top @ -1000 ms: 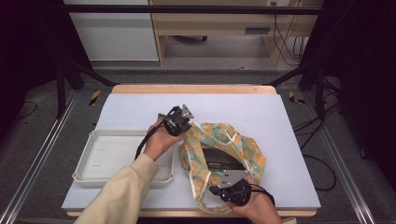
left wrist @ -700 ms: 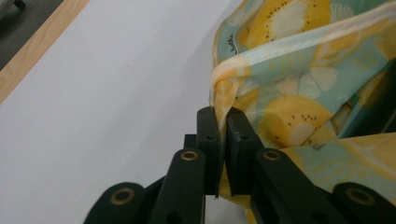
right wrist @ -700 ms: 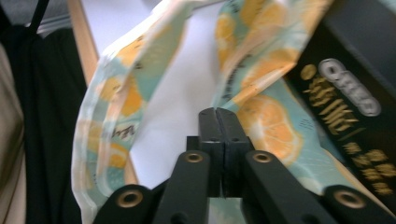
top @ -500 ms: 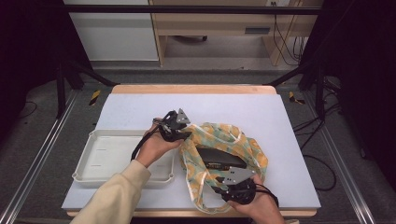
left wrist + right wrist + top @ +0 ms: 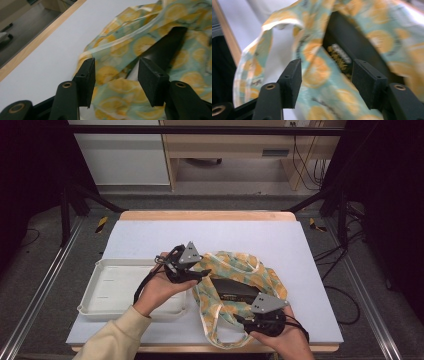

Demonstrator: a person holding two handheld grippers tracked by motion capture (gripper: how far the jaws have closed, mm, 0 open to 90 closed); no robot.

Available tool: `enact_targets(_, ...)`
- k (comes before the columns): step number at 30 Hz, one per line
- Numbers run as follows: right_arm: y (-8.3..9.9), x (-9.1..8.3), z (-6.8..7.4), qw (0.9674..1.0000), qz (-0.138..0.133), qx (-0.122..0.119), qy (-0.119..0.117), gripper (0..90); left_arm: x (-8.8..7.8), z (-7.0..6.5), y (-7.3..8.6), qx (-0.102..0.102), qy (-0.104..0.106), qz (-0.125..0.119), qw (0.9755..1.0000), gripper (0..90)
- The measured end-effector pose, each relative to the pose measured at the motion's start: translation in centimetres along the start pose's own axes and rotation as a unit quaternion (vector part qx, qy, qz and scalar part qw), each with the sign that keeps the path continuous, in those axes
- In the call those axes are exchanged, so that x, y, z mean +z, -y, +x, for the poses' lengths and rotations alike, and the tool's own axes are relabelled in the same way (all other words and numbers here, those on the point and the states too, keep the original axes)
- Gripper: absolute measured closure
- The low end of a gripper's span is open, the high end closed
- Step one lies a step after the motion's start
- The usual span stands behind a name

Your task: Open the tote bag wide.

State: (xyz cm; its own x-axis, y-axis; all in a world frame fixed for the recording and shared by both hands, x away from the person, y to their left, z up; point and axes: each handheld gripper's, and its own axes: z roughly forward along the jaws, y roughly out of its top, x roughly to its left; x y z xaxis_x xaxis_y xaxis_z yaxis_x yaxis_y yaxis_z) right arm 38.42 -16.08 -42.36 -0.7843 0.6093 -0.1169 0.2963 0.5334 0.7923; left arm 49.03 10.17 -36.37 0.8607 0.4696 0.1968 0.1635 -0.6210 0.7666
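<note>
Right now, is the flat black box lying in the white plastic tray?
No, the flat black box lies inside the lemon-print fabric bag on the table, right of the white plastic tray.

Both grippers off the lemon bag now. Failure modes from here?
1. The lemon-print bag lies slack around the black box; its mouth may sag shut.
2. The left gripper and right gripper have just been opening, cloth close ahead; a loose handle might snag.

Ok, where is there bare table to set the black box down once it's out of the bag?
The far half of the table, between its wooden edge and the lemon-print bag, is bare, as is the strip right of the bag. It is crowded at the near middle, around the white tray, bag, black box and both grippers.
</note>
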Motion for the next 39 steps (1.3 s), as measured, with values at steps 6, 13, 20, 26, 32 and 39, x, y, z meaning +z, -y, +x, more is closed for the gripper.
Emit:
enact_targets(6,-0.5,-1.5,-2.4,0.9981,-0.001,0.008,0.060,57.8,1.2,-2.1,-0.4,0.017,0.021,-0.004,0.9996,58.1)
enact_targets(13,-0.6,-1.9,-4.0,0.9940,-0.013,0.014,0.108,64.6,2.3,-2.9,0.1,0.010,0.038,-0.003,0.9992,66.4)
enact_targets(20,-0.5,-2.1,-4.4,0.9908,-0.016,0.018,0.133,54.4,2.0,-3.0,0.1,0.009,0.020,-0.010,0.9997,58.8)
enact_targets(26,-0.4,-2.7,-5.7,0.9859,-0.025,0.037,0.161,41.2,1.5,-2.0,0.3,-0.003,-0.003,-0.012,0.9999,43.3)
enact_targets(32,0.3,-1.6,-7.0,0.9873,0.004,0.064,0.145,33.8,2.2,-1.6,1.0,-0.007,-0.008,0.004,0.9999,34.0)
enact_targets(39,0.9,-1.0,-7.0,0.9914,0.010,0.053,0.120,77.9,3.3,-1.5,2.3,-0.014,-0.029,0.040,0.9987,22.0)
